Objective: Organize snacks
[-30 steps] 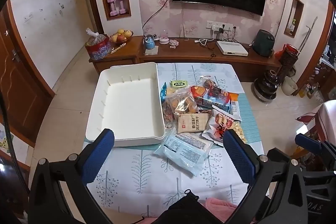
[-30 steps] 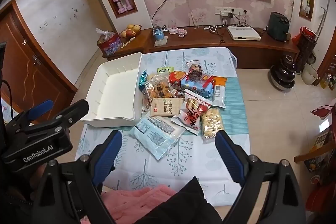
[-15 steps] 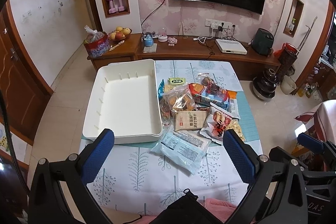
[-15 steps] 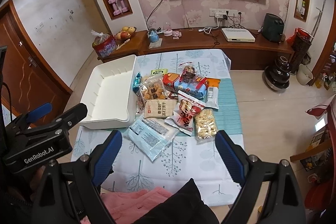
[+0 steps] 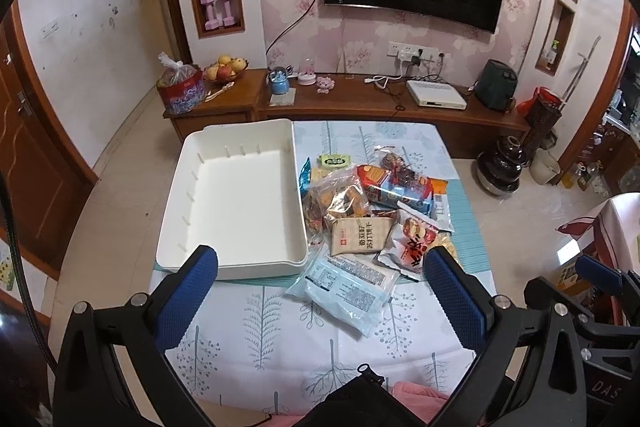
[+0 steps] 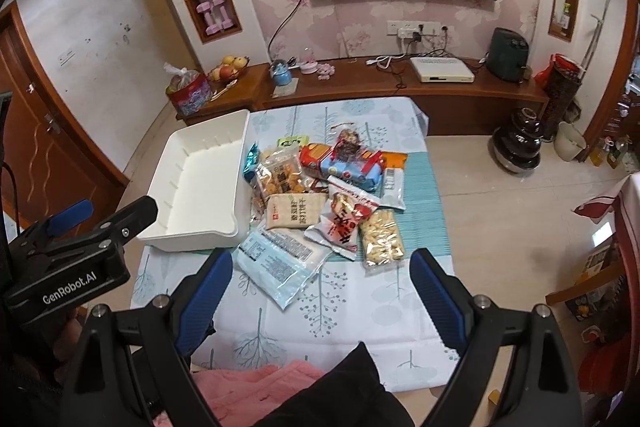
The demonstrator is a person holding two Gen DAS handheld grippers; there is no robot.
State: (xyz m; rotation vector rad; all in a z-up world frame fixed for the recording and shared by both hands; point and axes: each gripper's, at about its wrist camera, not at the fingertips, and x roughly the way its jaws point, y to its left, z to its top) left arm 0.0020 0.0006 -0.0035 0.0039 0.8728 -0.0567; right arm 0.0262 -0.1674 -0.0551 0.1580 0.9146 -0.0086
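Both grippers raised (jaws apart); bin empty.

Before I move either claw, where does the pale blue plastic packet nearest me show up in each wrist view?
Left wrist view: the pale blue plastic packet lies centre, just right of the white plastic bin's near corner.
Right wrist view: the packet sits left of centre, below the bin's near right corner.
Shared landmark: the beige cracker pack directly behind it.
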